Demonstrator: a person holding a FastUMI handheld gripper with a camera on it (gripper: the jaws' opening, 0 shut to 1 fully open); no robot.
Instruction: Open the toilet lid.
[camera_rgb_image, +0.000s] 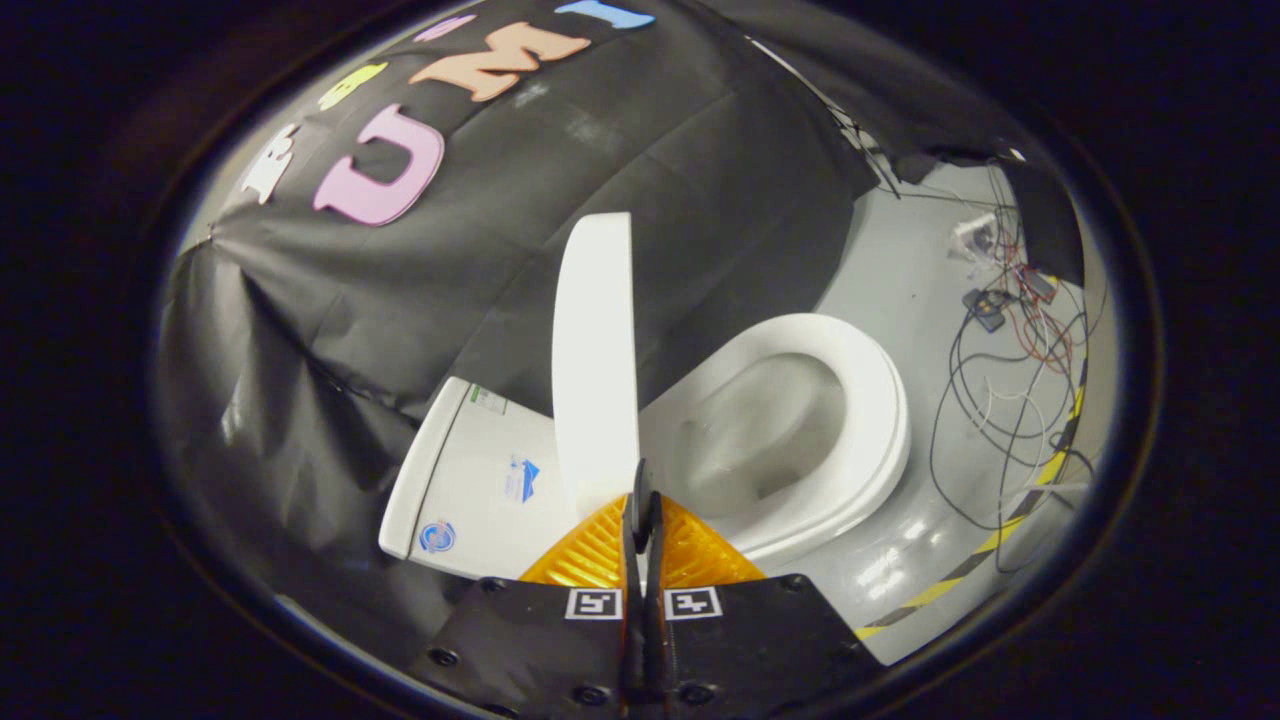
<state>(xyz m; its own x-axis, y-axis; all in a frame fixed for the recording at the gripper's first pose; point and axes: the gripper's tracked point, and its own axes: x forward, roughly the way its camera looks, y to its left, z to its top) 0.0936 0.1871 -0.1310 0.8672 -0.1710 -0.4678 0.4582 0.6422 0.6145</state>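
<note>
black cloth wall | toilet lid upright | tongs closed, empty

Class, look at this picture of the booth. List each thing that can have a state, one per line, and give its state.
toilet lid: raised, standing up on edge just ahead of the tongs.
toilet seat: down on the bowl.
toilet bowl: uncovered, open to view.
tank: lid on, beside the raised lid.
tongs: fingers closed together, their tips at the lid's lower edge; a grip on it cannot be told.
cables: loose and tangled on the floor beyond the bowl.
</note>
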